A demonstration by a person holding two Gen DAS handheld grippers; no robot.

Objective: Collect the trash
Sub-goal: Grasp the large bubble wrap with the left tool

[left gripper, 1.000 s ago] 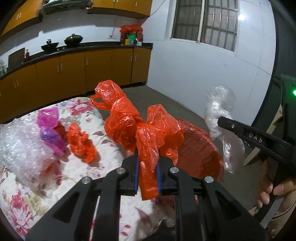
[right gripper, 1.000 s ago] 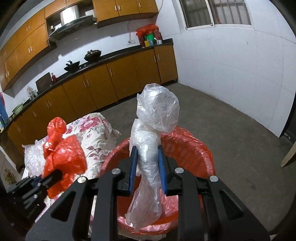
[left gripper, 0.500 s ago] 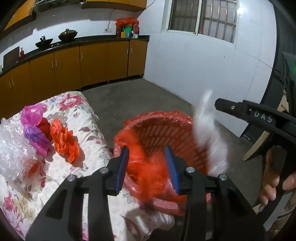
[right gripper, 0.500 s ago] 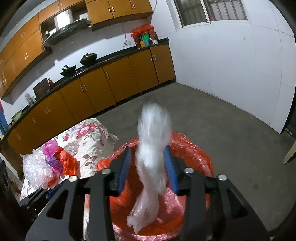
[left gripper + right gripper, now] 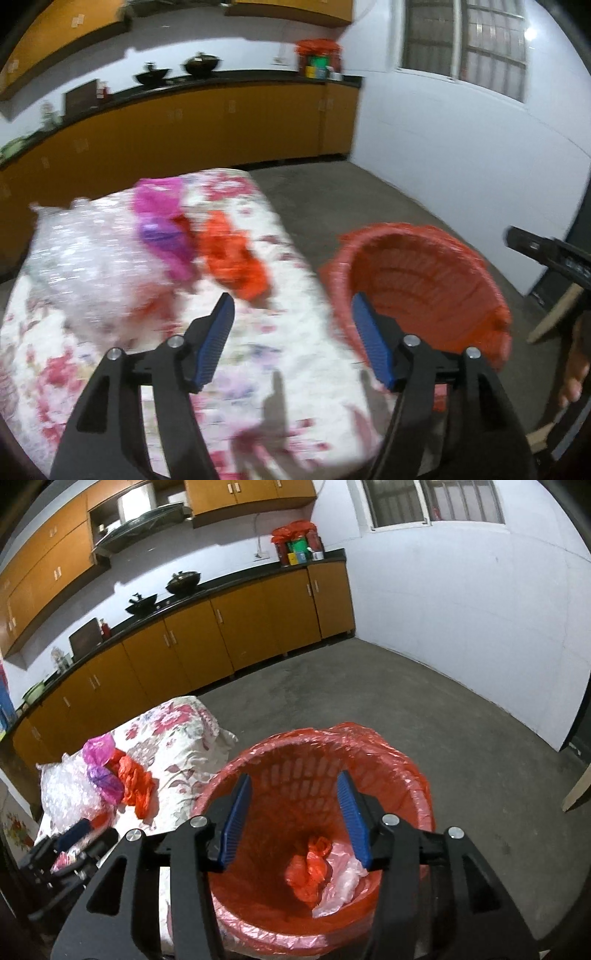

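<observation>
The red lined trash basket (image 5: 424,229) (image 5: 258,753) stands on the floor beside the floral-covered table (image 5: 277,362) (image 5: 173,731). Inside it lie an orange plastic bag (image 5: 308,871) and a clear plastic bag (image 5: 343,875). My right gripper (image 5: 293,777) hangs over the basket, jaws opening, nothing between them. My left gripper (image 5: 291,301) is over the table's edge next to the basket, jaws opening and empty. On the table lie another orange bag (image 5: 236,254) (image 5: 136,781), a pink and purple bag (image 5: 162,225) (image 5: 99,764) and a heap of bubble wrap (image 5: 85,266) (image 5: 62,790).
Orange kitchen cabinets (image 5: 236,627) with a black counter run along the back wall. Bare concrete floor (image 5: 461,709) stretches right of the basket to a white wall. A wooden piece (image 5: 576,790) leans at the far right. A person's hand (image 5: 572,373) holds the right gripper.
Both grippers have opened. The orange bag dropped from the left one and the clear bag from the right one into the basket. The left gripper has swung left toward the table.
</observation>
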